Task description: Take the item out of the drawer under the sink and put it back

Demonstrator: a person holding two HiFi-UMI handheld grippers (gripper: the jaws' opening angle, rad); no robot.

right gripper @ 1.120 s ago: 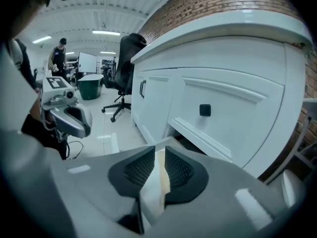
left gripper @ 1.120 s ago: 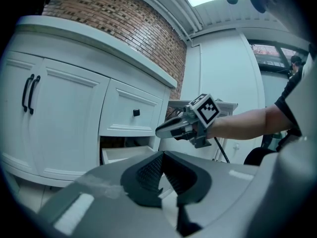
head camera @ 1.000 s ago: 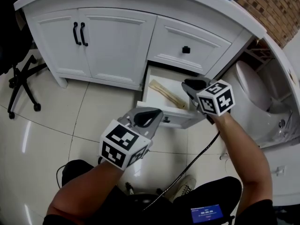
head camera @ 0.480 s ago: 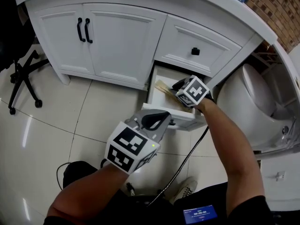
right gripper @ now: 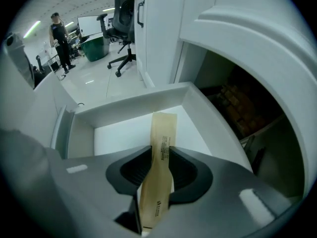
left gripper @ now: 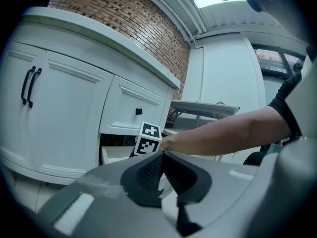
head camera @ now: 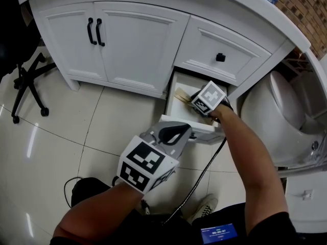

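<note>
The lower drawer (head camera: pixel 187 123) under the sink counter stands pulled open. In it lies a long tan paper packet (head camera: pixel 182 93). My right gripper (head camera: pixel 194 97) reaches down into the drawer, its marker cube just above the drawer's front. In the right gripper view the jaws of this gripper (right gripper: pixel 159 156) are shut on the packet (right gripper: pixel 163 139), whose far end points at the drawer's back wall (right gripper: pixel 130 103). My left gripper (head camera: pixel 173 133) hangs in front of the drawer, over the floor tiles. It is shut (left gripper: pixel 161 155) and holds nothing.
White cabinet doors with black handles (head camera: pixel 95 30) are to the left, and a shut upper drawer with a black knob (head camera: pixel 220 57) is above. A toilet (head camera: pixel 276 119) stands at the right, an office chair base (head camera: pixel 29 84) at the far left. A cable (head camera: pixel 205 171) trails over the tiles.
My right gripper has gone from above the drawer's front edge down into the drawer and now has the tan packet between its jaws. The left gripper has edged nearer the drawer.
</note>
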